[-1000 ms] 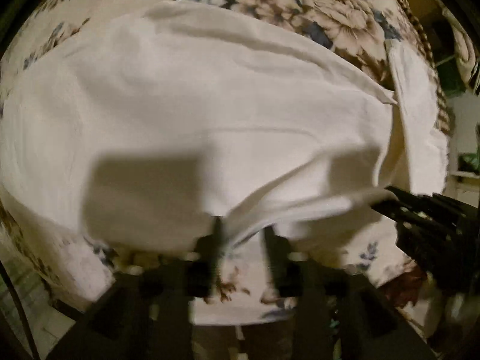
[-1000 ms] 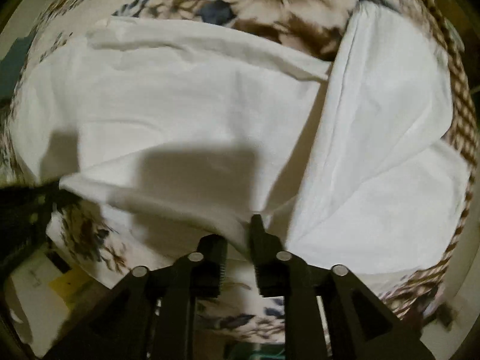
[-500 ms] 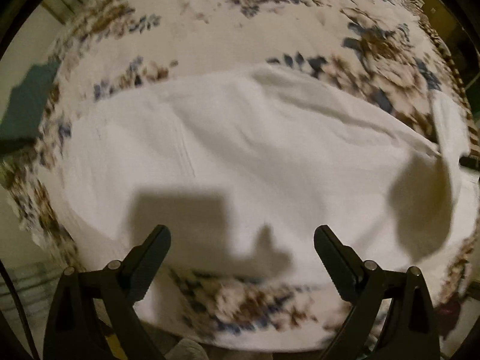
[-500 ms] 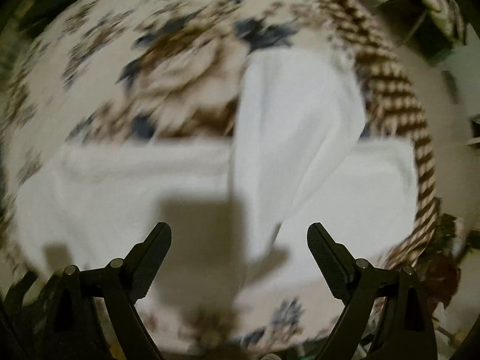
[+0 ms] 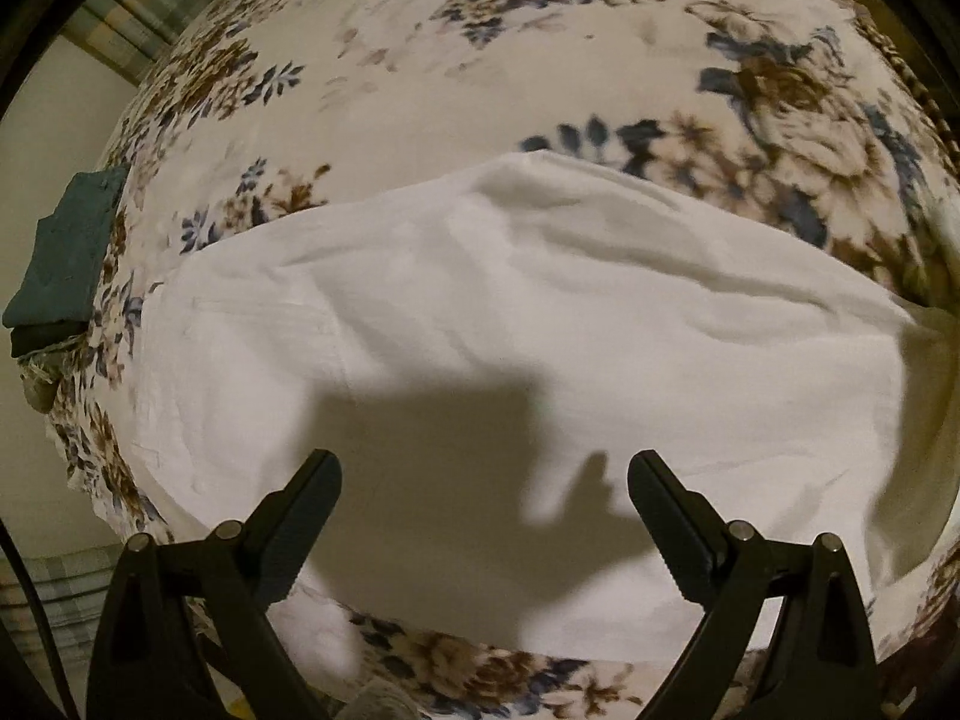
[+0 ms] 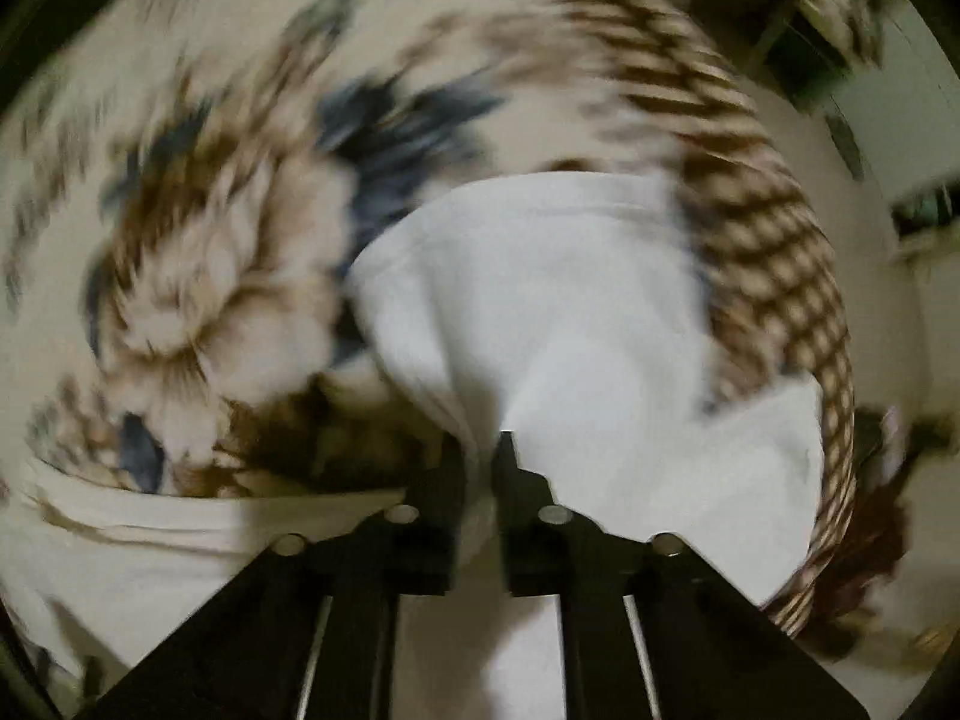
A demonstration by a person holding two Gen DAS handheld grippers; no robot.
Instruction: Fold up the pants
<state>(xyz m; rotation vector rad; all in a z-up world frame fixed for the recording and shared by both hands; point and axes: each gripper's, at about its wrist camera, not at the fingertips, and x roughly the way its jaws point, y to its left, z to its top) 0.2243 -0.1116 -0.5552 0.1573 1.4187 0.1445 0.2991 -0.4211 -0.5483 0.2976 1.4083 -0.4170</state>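
White pants (image 5: 510,312) lie spread and folded over on a floral bedspread (image 5: 480,60). In the left wrist view my left gripper (image 5: 485,468) hangs open above the near part of the pants, nothing between its fingers, its shadow on the cloth. In the blurred right wrist view the pants (image 6: 558,300) show a leg end lying toward the bedspread's checked border. My right gripper (image 6: 482,450) points down, its jaws closing on a raised fold of that white cloth, which is pinched between the pads.
A folded teal cloth (image 5: 66,252) lies at the bed's left edge. A brown checked border (image 6: 768,228) runs along the bedspread's right side, with floor and dark clutter (image 6: 870,516) beyond it.
The left gripper let go of the pants' edge, opened wide and drew back. The right gripper also let go, opened, swung right toward the leg end, then closed on a fold there.
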